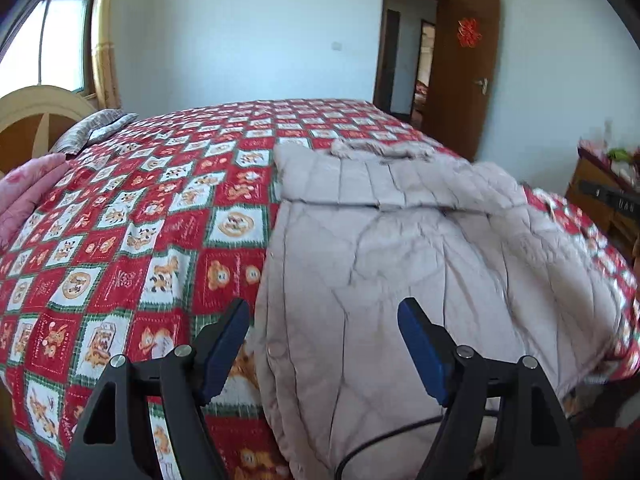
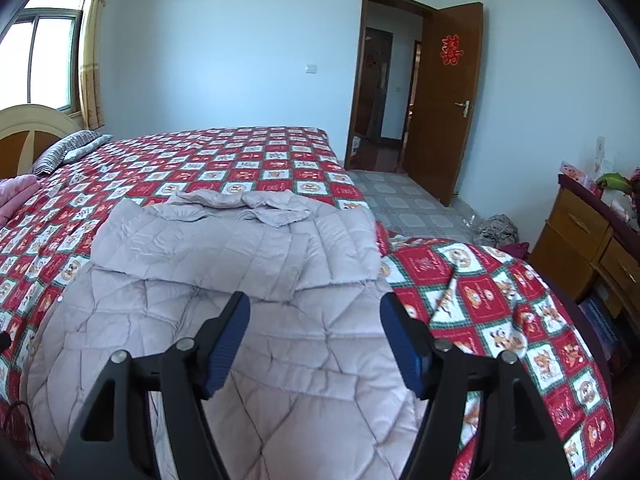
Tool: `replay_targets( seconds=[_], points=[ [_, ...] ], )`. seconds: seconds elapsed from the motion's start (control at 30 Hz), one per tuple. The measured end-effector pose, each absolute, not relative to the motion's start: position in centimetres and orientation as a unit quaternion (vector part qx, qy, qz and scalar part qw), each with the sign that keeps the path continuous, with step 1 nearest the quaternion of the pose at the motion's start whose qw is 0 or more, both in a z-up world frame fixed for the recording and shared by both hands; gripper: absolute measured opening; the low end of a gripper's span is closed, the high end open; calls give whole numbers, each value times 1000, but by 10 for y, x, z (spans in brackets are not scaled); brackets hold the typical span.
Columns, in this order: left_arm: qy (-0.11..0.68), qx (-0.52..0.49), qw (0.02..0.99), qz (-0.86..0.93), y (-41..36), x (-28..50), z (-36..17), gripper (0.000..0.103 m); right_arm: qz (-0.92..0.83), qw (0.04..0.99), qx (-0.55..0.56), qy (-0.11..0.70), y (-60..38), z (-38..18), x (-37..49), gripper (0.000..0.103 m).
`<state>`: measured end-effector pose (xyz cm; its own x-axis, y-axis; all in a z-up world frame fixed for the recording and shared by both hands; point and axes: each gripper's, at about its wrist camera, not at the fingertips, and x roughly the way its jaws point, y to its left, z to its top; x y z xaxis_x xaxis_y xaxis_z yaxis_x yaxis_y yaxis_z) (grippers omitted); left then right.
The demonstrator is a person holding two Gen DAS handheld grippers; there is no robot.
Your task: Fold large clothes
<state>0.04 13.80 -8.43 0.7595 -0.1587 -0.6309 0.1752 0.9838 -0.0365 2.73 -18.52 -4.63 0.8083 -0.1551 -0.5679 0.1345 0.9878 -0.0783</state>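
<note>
Both tongs, left (image 1: 324, 316) and right (image 2: 316, 312), hang spread and empty above the quilted coat (image 2: 224, 320), its sleeves apparently folded in, lengthwise folding left.

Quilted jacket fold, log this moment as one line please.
task: fold large clothes | quilted jacket: on bed, sleeves folded across | left gripper: open, empty | right gripper: open, empty

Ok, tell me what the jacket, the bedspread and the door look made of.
Jacket: padded synthetic shell, probably down-filled; quilted stitch lines, soft matte sheen.
Bedspread: printed woven cloth, likely cotton; matte, creases at the bed's corner.
Door: brown wood or veneer, smooth semi-gloss; which one is unclear.
</note>
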Motion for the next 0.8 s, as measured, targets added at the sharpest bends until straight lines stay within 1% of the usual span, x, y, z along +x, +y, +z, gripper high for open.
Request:
replay_targets(
  seconds=[0.17,0.27,0.33,0.5,0.8],
  points=[
    [328,58,939,-84,131,-21,-89,77,-90,947,-15,307,-199,-56,8,70],
    [334,101,937,-13,128,-18,-92,78,-100,946,-6,310,-212,-64,-6,70],
    [334,111,936,21,125,-16,-89,78,-113,942,-1,316,-224,-73,-18,70],
    [321,97,941,42,119,-18,-72,78,-133,928,10,349,-251,-90,-35,70],
    [295,126,946,50,91,-28,-54,78,-156,921,-11,357,-274,-98,-74,70]
  ],
)
